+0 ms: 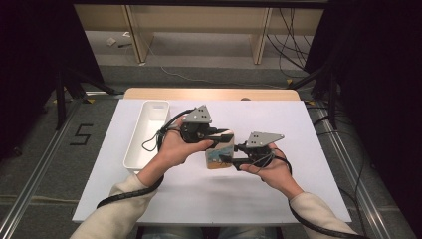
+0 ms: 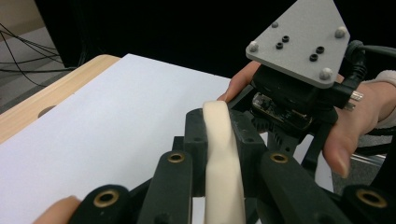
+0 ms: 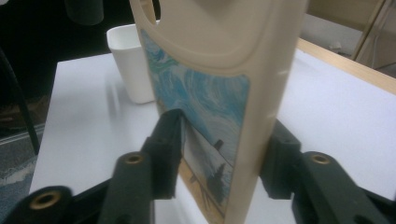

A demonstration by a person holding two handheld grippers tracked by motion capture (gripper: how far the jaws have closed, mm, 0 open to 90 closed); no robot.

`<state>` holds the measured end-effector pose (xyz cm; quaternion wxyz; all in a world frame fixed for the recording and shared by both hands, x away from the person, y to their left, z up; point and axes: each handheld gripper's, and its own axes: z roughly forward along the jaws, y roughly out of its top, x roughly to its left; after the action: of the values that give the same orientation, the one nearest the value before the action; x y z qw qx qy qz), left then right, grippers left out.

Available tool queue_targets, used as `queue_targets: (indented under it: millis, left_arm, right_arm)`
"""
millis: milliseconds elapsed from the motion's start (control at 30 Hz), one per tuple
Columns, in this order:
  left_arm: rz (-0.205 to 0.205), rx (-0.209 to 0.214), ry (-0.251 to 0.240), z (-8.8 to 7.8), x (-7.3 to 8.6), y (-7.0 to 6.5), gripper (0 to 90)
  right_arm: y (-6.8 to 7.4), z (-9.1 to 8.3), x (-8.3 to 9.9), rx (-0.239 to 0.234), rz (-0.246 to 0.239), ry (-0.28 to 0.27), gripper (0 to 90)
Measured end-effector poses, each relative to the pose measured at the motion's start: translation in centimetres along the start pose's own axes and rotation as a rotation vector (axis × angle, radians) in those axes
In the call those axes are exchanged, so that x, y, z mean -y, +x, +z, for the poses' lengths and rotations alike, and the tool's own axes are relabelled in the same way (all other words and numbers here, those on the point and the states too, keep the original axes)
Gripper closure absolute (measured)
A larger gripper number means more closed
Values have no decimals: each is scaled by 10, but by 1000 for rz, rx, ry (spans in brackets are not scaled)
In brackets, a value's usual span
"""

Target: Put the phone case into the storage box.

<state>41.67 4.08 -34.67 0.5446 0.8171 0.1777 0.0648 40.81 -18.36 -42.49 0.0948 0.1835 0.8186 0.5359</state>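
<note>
Cream plastic jug with a blue painted label (image 1: pixel 219 151), held upright above the bench between two hand-held grippers.

A light, stiff, smooth-walled body is judged likely; slipping is a risk, so the moulded handle is the surer hold. That handle is clamped by the left hand-held gripper (image 1: pixel 219 133), fully closed on it. The lower flat sides are flanked by the right hand-held gripper (image 1: pixel 225 159); pad contact cannot be told. A white rectangular plastic tray (image 1: pixel 147 133) stands well left on the white bench (image 1: pixel 308 149).

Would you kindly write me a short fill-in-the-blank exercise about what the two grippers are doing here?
1. The left gripper is shut on the cream bottle's ____.
2. The bottle's label shows a mostly ____ painted scene.
3. The right gripper has its jaws on either side of the bottle's ____ part.
4. The white ____ lies to the left of the person's left hand.

Missing words: handle; blue; lower; tray
</note>
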Motion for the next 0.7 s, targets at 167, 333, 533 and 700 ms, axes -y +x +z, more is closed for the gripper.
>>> queue_targets:
  millis: [167,333,533,700]
  left_arm:
    - [2,9,-5,0,0,0,789]
    - [12,13,-15,0,0,1,771]
    - [38,16,-27,0,1,2,738]
    - [66,-14,-61,0,2,4,592]
  right_arm:
    - [-2,-3,0,3,9,12,688]
    - [-2,-5,-2,15,13,26,763]
    - [-2,-5,-3,16,17,42,803]
    - [-3,-7,-3,7,30,46,806]
